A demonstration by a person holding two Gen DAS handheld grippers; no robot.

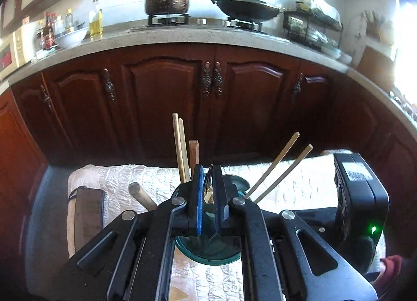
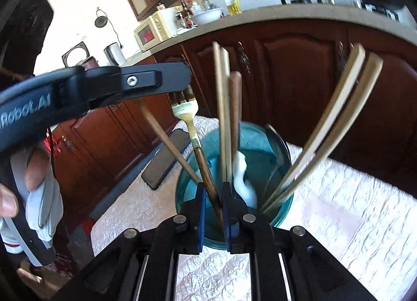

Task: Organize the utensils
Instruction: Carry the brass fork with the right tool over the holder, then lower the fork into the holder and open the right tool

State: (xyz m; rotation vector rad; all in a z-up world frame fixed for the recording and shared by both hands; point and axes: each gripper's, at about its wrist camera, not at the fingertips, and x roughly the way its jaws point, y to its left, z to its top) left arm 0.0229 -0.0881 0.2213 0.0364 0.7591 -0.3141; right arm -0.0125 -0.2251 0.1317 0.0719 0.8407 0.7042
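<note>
A fork with a gold head (image 2: 185,116) and a brown handle (image 2: 208,181) slants up out of a teal glass jar (image 2: 263,149). My left gripper (image 1: 207,173) is shut on the fork's tines (image 1: 208,186); in the right wrist view the left gripper (image 2: 182,90) comes in from the left. My right gripper (image 2: 214,196) straddles the handle low down, which leans on one finger with a sliver of gap at the other pad. In the jar stand brown chopsticks (image 2: 221,108), pale chopsticks (image 2: 336,123), a dark stick (image 2: 166,142) and a white spoon (image 2: 242,176).
The jar stands on a white quilted cloth (image 2: 338,212). A dark phone (image 2: 166,160) lies on the cloth to the jar's left. A person's hand (image 2: 31,168) grips the left tool. Dark wooden cabinets (image 1: 161,92) and a stove counter (image 1: 208,32) stand behind.
</note>
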